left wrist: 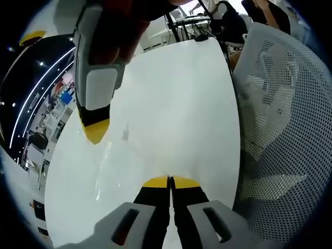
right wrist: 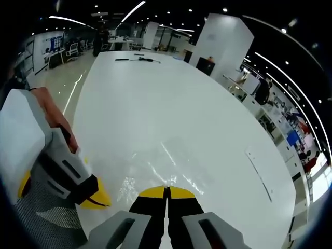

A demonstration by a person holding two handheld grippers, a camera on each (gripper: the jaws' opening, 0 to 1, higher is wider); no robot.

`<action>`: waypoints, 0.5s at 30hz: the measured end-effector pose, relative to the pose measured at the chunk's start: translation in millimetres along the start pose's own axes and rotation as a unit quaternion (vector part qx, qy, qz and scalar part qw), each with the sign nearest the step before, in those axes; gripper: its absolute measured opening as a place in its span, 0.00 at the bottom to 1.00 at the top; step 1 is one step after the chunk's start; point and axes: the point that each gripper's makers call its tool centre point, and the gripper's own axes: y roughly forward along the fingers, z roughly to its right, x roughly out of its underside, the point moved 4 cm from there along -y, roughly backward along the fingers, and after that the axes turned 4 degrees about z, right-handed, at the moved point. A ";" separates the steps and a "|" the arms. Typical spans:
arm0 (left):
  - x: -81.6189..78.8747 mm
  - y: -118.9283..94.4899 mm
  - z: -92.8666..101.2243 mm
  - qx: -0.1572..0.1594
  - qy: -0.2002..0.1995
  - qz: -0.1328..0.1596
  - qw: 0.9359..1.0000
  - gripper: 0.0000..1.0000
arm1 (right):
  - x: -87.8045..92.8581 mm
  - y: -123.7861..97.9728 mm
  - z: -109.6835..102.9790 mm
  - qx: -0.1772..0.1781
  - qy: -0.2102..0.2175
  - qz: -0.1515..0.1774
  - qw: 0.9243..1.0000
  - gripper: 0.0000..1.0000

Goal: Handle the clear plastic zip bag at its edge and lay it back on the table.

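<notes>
The left gripper view rides low over the white bench (left wrist: pixel 181 104), looking along it toward a mesh chair (left wrist: pixel 280 129) at its right. The right gripper view sits just as close, facing down the bench's length into the office; both share its glossy top

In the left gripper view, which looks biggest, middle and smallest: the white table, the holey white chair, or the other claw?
1. White table
2. Holey white chair
3. Other claw, though it sits near the camera, so it looks bigger than it is.
</notes>
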 end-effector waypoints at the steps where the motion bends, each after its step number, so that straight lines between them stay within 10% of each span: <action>1: -0.4 -0.2 0.1 0.000 -0.001 0.001 1.000 0.00 | 0.1 0.1 0.1 0.000 0.000 0.000 1.000 0.00; 15: 2.4 2.0 0.6 0.000 -0.003 -0.001 1.000 0.00 | -0.6 2.2 0.9 0.000 0.000 0.002 1.000 0.00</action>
